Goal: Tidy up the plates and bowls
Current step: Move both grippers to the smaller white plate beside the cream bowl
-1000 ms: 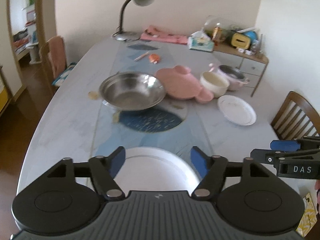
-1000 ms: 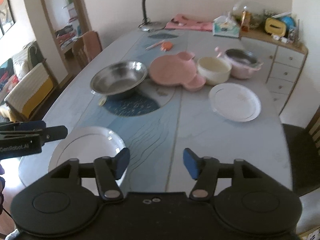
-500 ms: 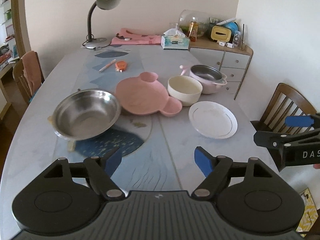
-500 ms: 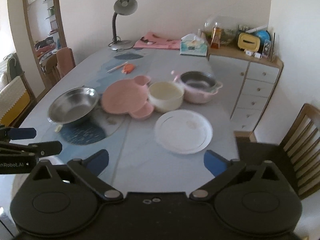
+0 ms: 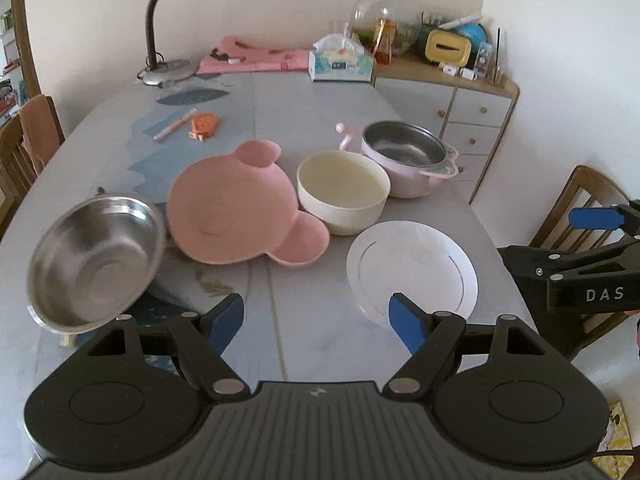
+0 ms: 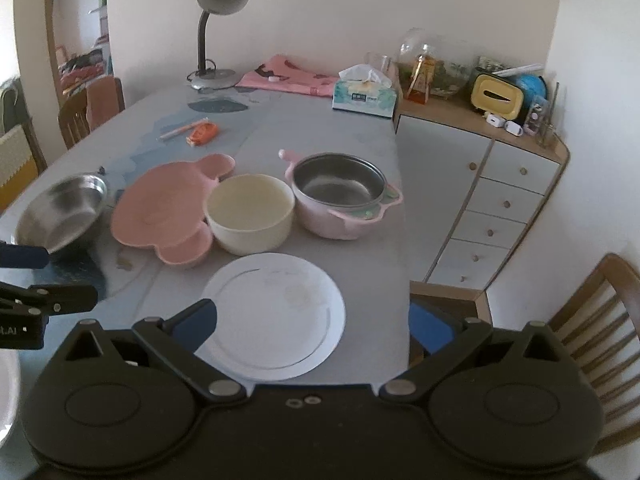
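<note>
A white plate [image 6: 276,316] lies near the table's right edge, straddled by my open, empty right gripper [image 6: 314,326]; it also shows in the left wrist view [image 5: 414,274]. Behind it stand a cream bowl [image 6: 250,212], a pink bear-shaped plate [image 6: 160,208], a steel bowl [image 6: 64,210] and a pink pot [image 6: 340,196]. My left gripper [image 5: 316,320] is open and empty above the table, left of the white plate. A second white plate's rim [image 6: 8,392] shows at the far left.
A desk lamp [image 6: 218,20], pink cloth [image 6: 288,76], tissue box [image 6: 364,94], pen and orange item [image 6: 202,132] lie at the far end. A drawer cabinet [image 6: 492,196] stands right of the table. Wooden chairs [image 6: 600,320] stand around it.
Both grippers have swung right, away from the near white plate toward the white plate at the right edge. The right gripper's jaws have opened wider and now straddle that plate.
</note>
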{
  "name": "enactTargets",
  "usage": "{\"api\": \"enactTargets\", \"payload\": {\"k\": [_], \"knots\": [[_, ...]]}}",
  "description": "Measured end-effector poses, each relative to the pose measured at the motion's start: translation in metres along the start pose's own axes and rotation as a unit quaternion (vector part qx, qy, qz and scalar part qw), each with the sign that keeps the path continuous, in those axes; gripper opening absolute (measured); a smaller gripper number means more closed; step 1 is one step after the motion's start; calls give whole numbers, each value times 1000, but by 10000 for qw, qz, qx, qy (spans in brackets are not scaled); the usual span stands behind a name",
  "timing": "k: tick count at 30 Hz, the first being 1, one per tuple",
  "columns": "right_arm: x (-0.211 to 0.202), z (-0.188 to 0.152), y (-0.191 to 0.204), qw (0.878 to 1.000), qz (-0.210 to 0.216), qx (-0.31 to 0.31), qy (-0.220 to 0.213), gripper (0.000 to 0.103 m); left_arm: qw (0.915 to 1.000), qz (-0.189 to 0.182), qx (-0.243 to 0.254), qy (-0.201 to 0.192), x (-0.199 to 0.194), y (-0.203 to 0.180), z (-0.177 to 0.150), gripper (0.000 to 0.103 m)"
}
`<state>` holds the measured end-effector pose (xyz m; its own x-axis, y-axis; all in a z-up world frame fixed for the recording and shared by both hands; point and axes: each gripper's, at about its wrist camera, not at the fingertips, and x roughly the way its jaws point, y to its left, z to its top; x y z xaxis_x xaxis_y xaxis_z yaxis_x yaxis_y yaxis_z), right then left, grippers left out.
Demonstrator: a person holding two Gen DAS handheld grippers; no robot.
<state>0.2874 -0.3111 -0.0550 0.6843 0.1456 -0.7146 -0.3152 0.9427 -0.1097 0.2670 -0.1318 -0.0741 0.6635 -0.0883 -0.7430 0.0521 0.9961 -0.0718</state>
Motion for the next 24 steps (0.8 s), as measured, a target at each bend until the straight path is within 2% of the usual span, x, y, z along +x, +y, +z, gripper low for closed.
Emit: {"api": "enactTargets", "payload": {"k": [4, 11, 20, 24], "knots": [[28, 2, -15, 9997, 89, -53, 218, 100, 9999, 41, -5, 127, 29, -13, 9, 79], [72, 2, -33, 9976, 337, -114, 599, 88, 9990, 190, -73, 396, 71, -22, 15, 79], [111, 4, -47, 9931, 623, -43, 997, 75, 9971, 302, -161, 686, 111, -28, 15, 79], [121, 3, -50, 9906, 789, -34, 1115, 68, 9948, 195, -334, 940, 126, -27, 15, 63]]}}
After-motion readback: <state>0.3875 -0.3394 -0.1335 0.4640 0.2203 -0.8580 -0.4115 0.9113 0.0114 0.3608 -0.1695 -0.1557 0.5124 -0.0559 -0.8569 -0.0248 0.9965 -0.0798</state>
